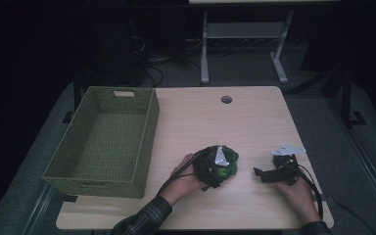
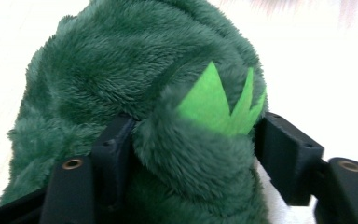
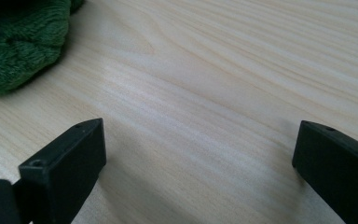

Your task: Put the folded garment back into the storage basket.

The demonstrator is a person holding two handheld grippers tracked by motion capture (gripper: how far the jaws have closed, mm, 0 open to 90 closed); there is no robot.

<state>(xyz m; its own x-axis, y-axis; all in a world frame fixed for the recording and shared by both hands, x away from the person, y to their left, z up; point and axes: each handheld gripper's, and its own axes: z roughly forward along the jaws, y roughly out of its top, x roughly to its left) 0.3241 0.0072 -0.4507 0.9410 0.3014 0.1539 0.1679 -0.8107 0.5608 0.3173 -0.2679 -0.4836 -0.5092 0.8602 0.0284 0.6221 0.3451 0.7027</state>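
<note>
Your left gripper point(image 2: 193, 154) has its two black jaws set on either side of a lobe of the green plush toy point(image 2: 135, 88), the fur bulging between them and touching both pads; the jaws stand fairly wide on that soft bulk, so the grip looks snug rather than hard. A bright green felt spike point(image 2: 214, 105) juts up from the toy just beside the right-hand jaw. From above, the toy point(image 1: 225, 164) sits on the wooden table point(image 1: 215, 117), just right of the basket point(image 1: 105, 139) and near the table's front half, with your left hand point(image 1: 188, 183) behind the gripper point(image 1: 215, 169) that covers it. The woven green basket lies along the table's left edge, the toy well clear of its right wall. Your right gripper point(image 3: 198, 158) holds nothing: its jaws are spread wide over bare wood, hanging just off the surface. From above, that gripper point(image 1: 262, 174) rests farther right of the basket than the toy does, near the toy but apart from it, in your right hand point(image 1: 298, 193).
</note>
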